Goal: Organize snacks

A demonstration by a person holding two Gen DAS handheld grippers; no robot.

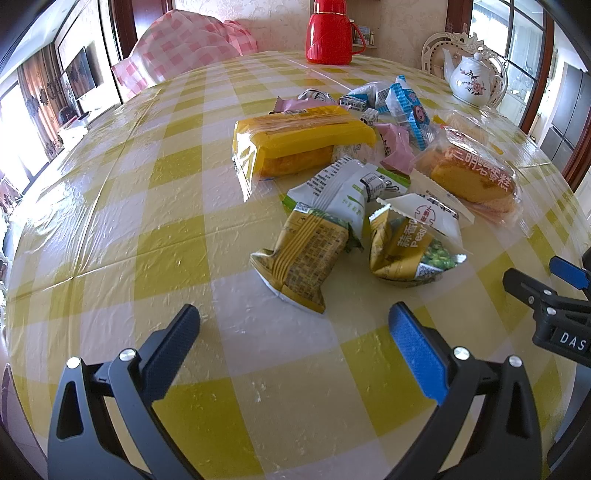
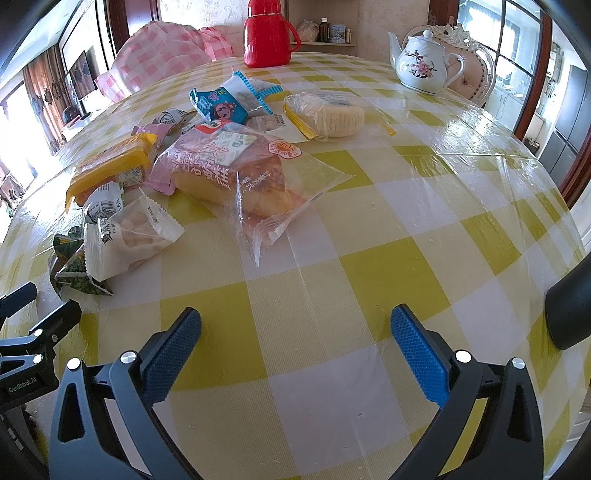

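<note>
both the left hand-held gripper (image 1: pixel 293 321) and right hand-held gripper (image 2: pixel 295 323) gape wide, empty, near snack packets (image 1: pixel 332 177).

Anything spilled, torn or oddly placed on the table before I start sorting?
Nothing looks spilled or torn. The snack packets lie in a loose, overlapping heap mid-table, the sandwich cake bag slanted across its neighbours. The red thermos and teapot stand upright, apart from the heap.

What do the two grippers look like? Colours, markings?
Both match: black angular frames with cut-out slots and silver round screws. Left gripper and right gripper each have one black textured pad and one blue textured pad. White lettering shows on the bodies: "DAS" and "GenRobot.AI".
</note>
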